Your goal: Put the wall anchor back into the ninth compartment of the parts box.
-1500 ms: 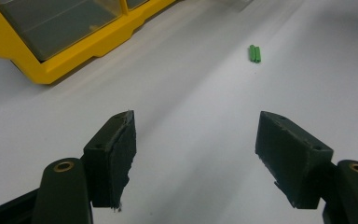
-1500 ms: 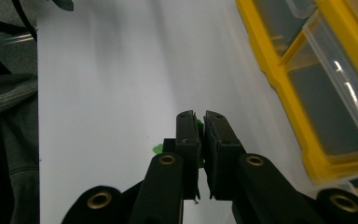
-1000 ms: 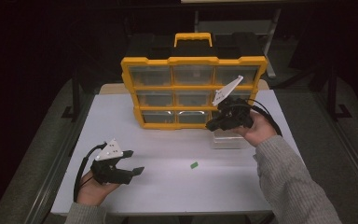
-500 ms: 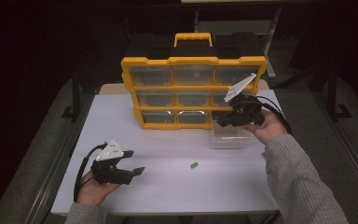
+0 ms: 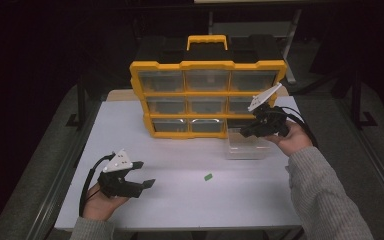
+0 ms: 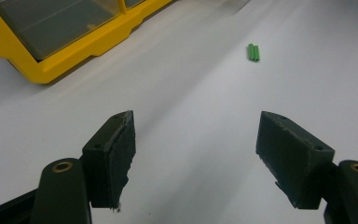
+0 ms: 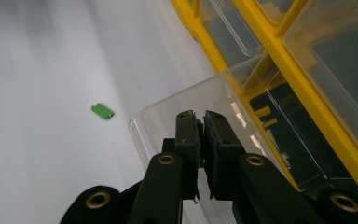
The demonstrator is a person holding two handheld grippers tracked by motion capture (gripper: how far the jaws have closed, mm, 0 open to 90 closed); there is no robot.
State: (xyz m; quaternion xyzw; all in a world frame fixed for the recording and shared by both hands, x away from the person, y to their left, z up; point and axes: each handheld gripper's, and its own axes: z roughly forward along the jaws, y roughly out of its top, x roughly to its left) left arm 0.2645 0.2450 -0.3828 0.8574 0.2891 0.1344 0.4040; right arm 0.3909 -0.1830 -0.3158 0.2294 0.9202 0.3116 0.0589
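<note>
A yellow drawer organizer [image 5: 207, 65] stands upright at the back of the white table [image 5: 180, 200]. One clear drawer [image 5: 247, 148] lies pulled out on the table in front of its lower right corner. My right gripper [image 5: 244, 132] hovers over that drawer, shut on a small green piece [image 7: 198, 127] that peeks out between the jaws above the clear drawer [image 7: 168, 109]. A second small green piece [image 5: 208, 176] lies on the table. My left gripper [image 5: 144, 175] rests low at the front left, open and with nothing in it, with that green piece [image 6: 253, 52] ahead of it.
The organizer's black and yellow handle [image 5: 207, 41] rises at the back. An open slot [image 7: 279, 116] in the yellow frame sits just behind the clear drawer. The table edge runs close behind my left hand. Dark floor surrounds the table.
My right gripper has shifted to the right and slightly down, staying over the clear drawer. The left gripper has not moved.
</note>
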